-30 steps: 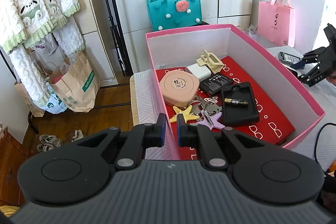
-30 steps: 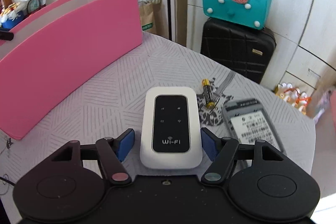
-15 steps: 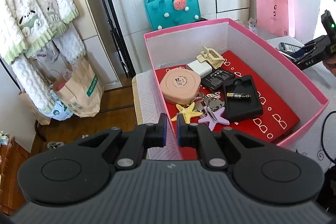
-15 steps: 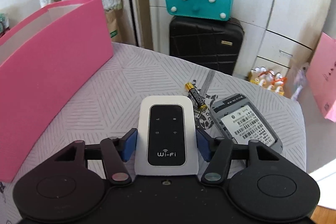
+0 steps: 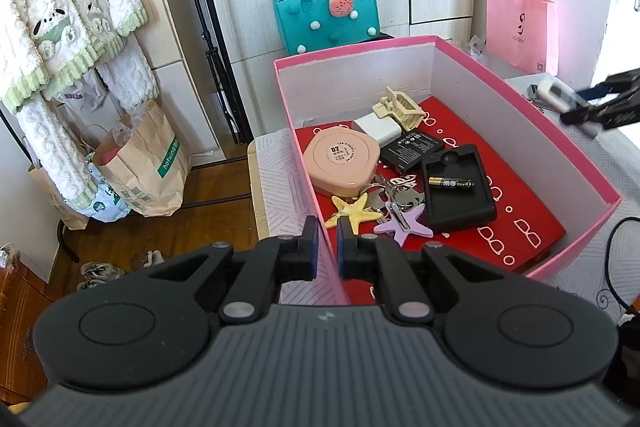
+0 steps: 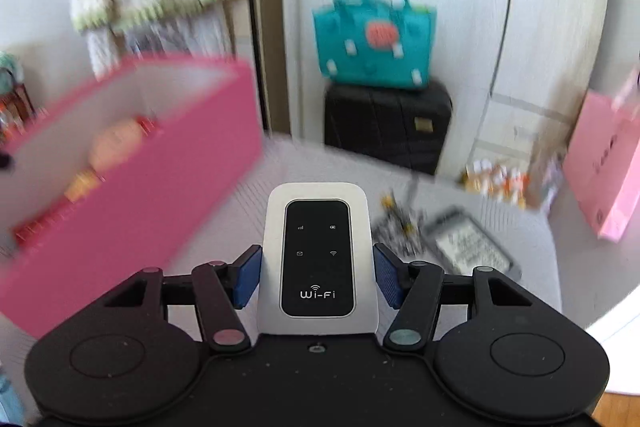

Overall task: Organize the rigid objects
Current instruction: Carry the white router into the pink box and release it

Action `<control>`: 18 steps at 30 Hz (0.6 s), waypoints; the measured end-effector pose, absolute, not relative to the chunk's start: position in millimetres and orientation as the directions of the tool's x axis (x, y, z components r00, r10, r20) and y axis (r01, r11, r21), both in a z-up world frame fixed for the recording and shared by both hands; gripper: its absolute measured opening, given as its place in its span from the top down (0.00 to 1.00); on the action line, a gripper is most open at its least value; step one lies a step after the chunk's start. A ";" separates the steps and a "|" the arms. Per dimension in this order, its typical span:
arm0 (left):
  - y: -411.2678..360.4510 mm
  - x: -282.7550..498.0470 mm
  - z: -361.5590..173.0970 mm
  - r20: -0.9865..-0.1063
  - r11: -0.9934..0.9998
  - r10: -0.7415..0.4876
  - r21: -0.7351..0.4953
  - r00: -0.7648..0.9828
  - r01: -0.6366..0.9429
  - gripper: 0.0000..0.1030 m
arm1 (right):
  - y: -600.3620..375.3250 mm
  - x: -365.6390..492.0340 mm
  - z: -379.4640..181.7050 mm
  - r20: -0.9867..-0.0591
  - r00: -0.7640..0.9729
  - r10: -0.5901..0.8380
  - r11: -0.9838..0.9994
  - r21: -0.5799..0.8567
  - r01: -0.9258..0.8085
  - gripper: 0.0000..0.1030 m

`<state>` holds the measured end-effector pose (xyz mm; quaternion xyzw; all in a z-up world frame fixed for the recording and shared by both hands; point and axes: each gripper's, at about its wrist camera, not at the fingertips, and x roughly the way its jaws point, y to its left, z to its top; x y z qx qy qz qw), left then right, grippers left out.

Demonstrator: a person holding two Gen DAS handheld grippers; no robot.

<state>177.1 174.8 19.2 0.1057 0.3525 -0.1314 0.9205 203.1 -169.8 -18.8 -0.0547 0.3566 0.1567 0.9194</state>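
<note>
A white Wi-Fi router (image 6: 318, 251) with a black face hangs above the grey table, and my right gripper (image 6: 318, 267) is shut on its two sides. In the left wrist view that gripper (image 5: 592, 103) carries the router (image 5: 554, 91) just beyond the right wall of the pink box (image 5: 560, 163). My left gripper (image 5: 327, 247) is shut on the box's near left wall. Inside lie a pink round case (image 5: 342, 161), a black silicone case (image 5: 456, 195) with an AA battery (image 5: 451, 183), keys with star charms (image 5: 404, 223), a white charger (image 5: 376, 127) and a cream hair clip (image 5: 400, 107).
A loose battery (image 6: 394, 211) and a flat grey battery pack (image 6: 472, 247) lie blurred on the table right of the router. A teal bag (image 6: 374, 43) sits on a black suitcase (image 6: 388, 127) behind. A pink bag (image 5: 520, 27) hangs at right; paper bags (image 5: 140, 163) stand on the floor.
The right gripper's pads closed onto the router and lifted it off the table, swinging up beside the pink box. The left gripper stayed where it was.
</note>
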 end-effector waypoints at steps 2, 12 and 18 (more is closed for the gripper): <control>174.0 177.4 19.2 -0.677 0.942 -0.168 0.105 0.716 0.320 0.92 | -163.9 195.0 1.2 -0.636 0.711 0.299 0.930 0.027 -0.367 0.38; 179.1 176.6 21.2 -0.681 0.940 -0.190 0.083 0.707 0.332 0.92 | -69.0 205.1 37.3 -0.618 0.397 0.679 0.650 0.256 -0.715 0.38; 183.7 177.9 21.5 -0.685 0.939 -0.215 0.051 0.696 0.340 0.92 | -3.3 237.8 5.2 -0.736 0.132 0.664 0.536 0.345 -0.771 0.38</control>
